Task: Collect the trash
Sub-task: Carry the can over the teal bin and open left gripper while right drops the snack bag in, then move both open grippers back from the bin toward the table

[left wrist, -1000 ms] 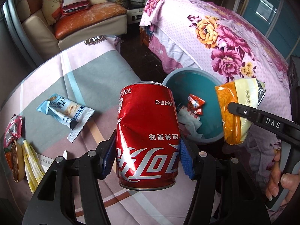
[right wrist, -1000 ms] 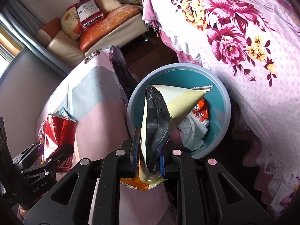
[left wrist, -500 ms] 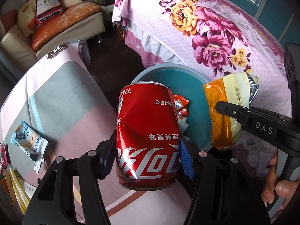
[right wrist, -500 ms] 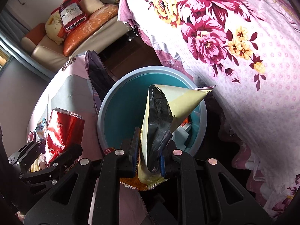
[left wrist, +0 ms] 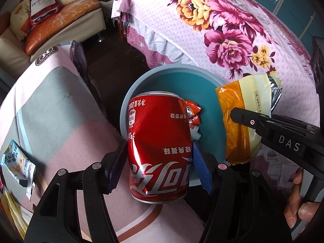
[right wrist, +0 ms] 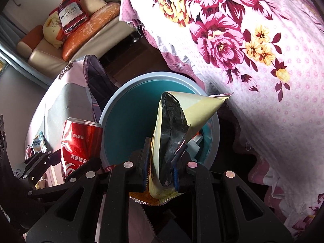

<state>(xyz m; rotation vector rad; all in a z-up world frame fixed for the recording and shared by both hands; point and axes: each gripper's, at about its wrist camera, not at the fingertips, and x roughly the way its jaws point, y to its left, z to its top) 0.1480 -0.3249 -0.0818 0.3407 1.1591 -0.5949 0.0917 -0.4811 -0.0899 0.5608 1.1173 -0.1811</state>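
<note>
My left gripper (left wrist: 157, 160) is shut on a dented red Coca-Cola can (left wrist: 159, 147) and holds it over the near rim of the round blue bin (left wrist: 162, 70). My right gripper (right wrist: 160, 168) is shut on an opened yellow-and-orange snack bag (right wrist: 178, 125), held above the bin (right wrist: 125, 125). The bag also shows in the left wrist view (left wrist: 241, 121), right of the can. The can appears in the right wrist view (right wrist: 81, 141) at the bin's left edge. Red wrappers (left wrist: 193, 112) and white paper lie inside the bin.
A blue-and-white snack wrapper (left wrist: 18, 164) and yellow wrappers (left wrist: 12, 212) lie on the pink-grey cloth-covered table (left wrist: 60, 105) at left. A floral bedspread (left wrist: 222, 30) drapes right of the bin. A sofa with cushions (left wrist: 50, 20) stands at the back.
Both grippers have moved right toward the bin with their loads. The can now hangs over the bin's near rim, and the bag sits over the bin's opening.
</note>
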